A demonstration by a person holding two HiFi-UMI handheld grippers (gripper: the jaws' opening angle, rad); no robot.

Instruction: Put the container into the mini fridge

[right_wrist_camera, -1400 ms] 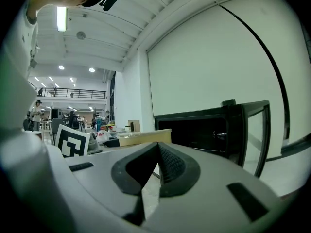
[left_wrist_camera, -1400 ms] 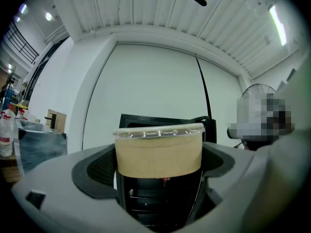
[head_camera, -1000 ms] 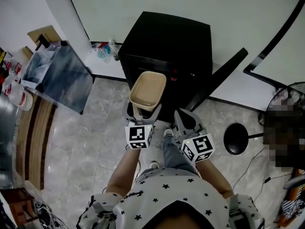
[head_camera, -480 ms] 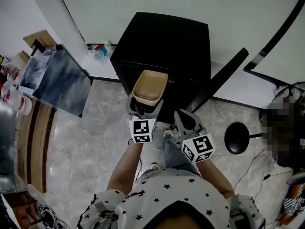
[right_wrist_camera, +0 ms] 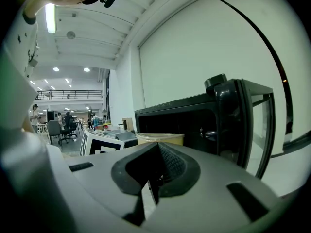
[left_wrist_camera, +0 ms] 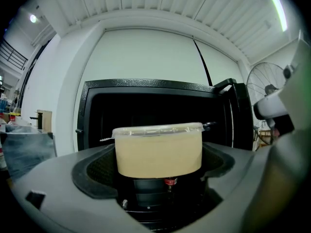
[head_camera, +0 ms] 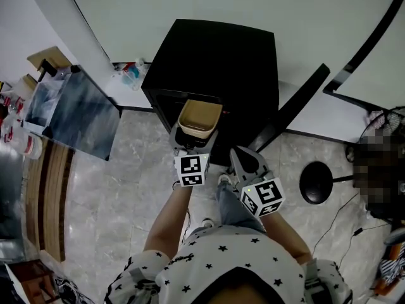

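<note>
A tan plastic container with a clear lid is held upright in my left gripper, which is shut on it. The container fills the middle of the left gripper view, right at the dark opening of the black mini fridge. From above, the mini fridge stands against the wall and the container's far end crosses its front edge. The fridge door is swung open to the right. My right gripper hangs shut and empty beside the left one, near the door.
A round black stool base stands on the floor at the right. A glass-topped table with bottles is at the left. A fan is at the far right. The floor is grey tile.
My left gripper has carried the container forward, from in front of the fridge to its opening. The right gripper has stayed put.
</note>
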